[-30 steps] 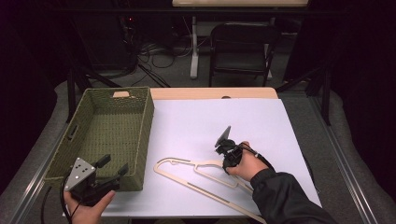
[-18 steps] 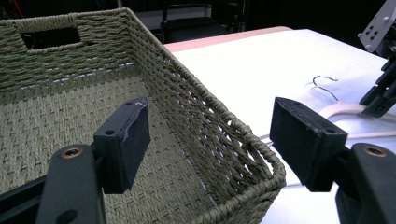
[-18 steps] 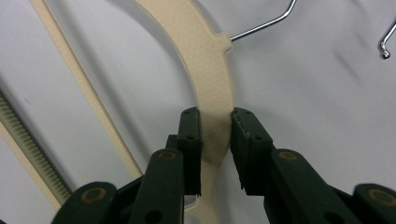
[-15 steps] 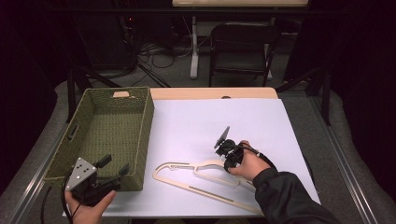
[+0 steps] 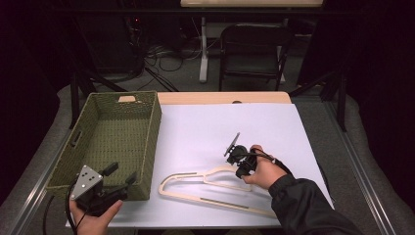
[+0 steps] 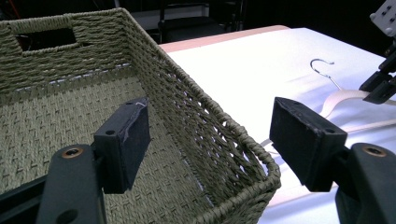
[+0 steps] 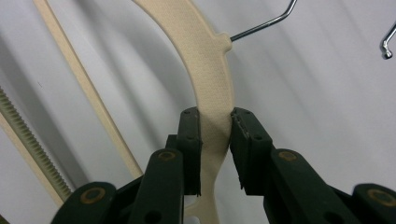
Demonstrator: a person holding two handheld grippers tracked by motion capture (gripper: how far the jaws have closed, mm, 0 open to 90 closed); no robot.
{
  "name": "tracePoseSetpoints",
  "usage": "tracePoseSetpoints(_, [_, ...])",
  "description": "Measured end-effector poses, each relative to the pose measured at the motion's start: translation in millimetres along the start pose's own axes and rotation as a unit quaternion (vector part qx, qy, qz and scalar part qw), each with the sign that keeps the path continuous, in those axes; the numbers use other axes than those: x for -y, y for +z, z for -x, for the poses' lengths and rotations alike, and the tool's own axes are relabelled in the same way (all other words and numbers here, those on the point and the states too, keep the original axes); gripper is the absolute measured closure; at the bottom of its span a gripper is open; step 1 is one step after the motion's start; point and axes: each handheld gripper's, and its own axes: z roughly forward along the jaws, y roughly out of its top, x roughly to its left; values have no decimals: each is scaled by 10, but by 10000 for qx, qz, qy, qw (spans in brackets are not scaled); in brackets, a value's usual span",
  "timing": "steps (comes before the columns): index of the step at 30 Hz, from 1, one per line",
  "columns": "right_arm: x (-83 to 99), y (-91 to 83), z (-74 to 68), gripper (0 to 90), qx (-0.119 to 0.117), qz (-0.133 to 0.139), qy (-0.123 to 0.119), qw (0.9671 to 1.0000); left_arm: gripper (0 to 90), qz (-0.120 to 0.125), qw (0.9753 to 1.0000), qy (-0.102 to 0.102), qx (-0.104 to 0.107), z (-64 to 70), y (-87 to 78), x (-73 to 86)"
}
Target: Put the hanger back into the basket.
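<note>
While pinched between right gripper (image 7: 215, 149) pads, hanger (image 7: 205, 60) lies flat.

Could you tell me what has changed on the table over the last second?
The hanger has slid a little toward the person's left, closer to the basket, drawn along by the right gripper, which stays clamped on the hanger's shoulder and has shifted slightly the same way. The left gripper keeps its place, open, at the basket's near corner. The basket has not moved.
</note>
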Motion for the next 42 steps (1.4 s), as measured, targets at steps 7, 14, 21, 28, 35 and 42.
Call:
tracePoseSetpoints(7, [13,-76,-56,741,153,255,-392,9988,296,6,10000,7,19,13,3,-4])
tracePoseSetpoints(14, [52,-146,-144,740,625,590,-955,9917,301,-3,10000,37,52,26,5,-10])
tracePoseSetpoints(21, [97,-238,-227,741,869,1145,-1442,9791,309,-21,9999,73,91,47,10,-22])
tracePoseSetpoints(28, [144,-323,-300,740,1048,1658,-1856,9629,309,-55,9996,107,274,100,19,-93])
tracePoseSetpoints(35, [196,-344,-416,741,1438,2020,-2329,9404,309,-435,9951,289,837,214,159,-290])
tracePoseSetpoints(42, [200,-364,-474,741,1610,2216,-2506,9285,340,-805,9844,374,1518,357,387,-494])
